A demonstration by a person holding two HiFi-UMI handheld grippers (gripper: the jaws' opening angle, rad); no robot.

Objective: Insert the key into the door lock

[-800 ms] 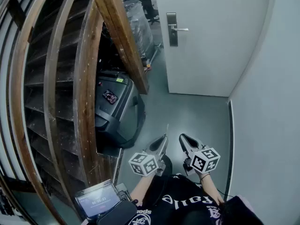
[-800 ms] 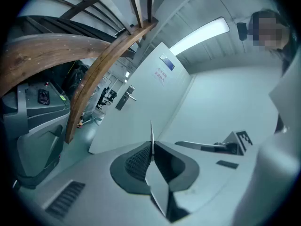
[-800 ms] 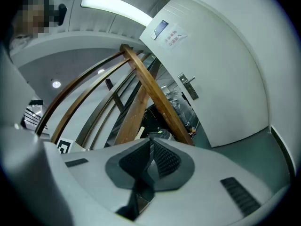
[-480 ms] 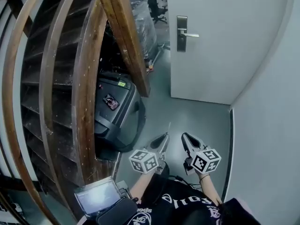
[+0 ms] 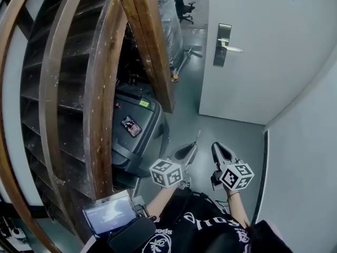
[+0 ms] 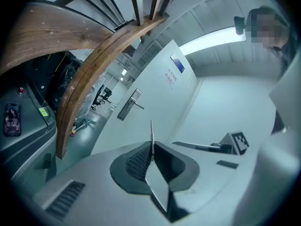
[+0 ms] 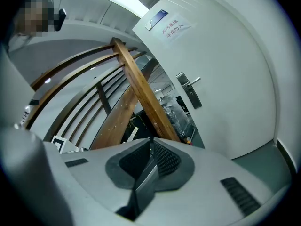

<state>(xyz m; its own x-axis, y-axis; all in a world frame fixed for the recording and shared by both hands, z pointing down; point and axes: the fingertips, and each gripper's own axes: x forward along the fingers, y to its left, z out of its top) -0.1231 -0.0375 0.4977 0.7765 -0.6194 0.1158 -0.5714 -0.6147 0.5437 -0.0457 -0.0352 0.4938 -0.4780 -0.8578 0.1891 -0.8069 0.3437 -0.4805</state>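
1. The brown wooden stairs (image 5: 100,88) curve up along your left side.
2. A small screen (image 5: 108,213) glows low down near your left arm, close to the bottom of the stairs.
3. A black case (image 5: 139,130) sits at the left edge of the floor (image 5: 226,128), tucked under the stairs.
4. You hold your left gripper (image 5: 192,146) above the floor in front of you. It points toward the door. Its jaws are pinched tight on the key.
5. The key (image 6: 151,134) is thin and silver. It sticks straight out past the jaw tips. It is well apart from the lock.
6. Your right gripper (image 5: 217,147) is just beside the left one, on its right, and the two do not touch. Its jaws are pressed together with nothing between them.
7. The white door (image 5: 268,62) stands at the far edge of the floor. Past its left edge you can see into another room.
8. The lock (image 5: 220,58) is in a silver plate near the door's left edge, under the handle (image 5: 231,48). A paper sign (image 7: 172,26) hangs higher up on the door.
9. A plain pale wall (image 5: 305,157) runs down your right side.
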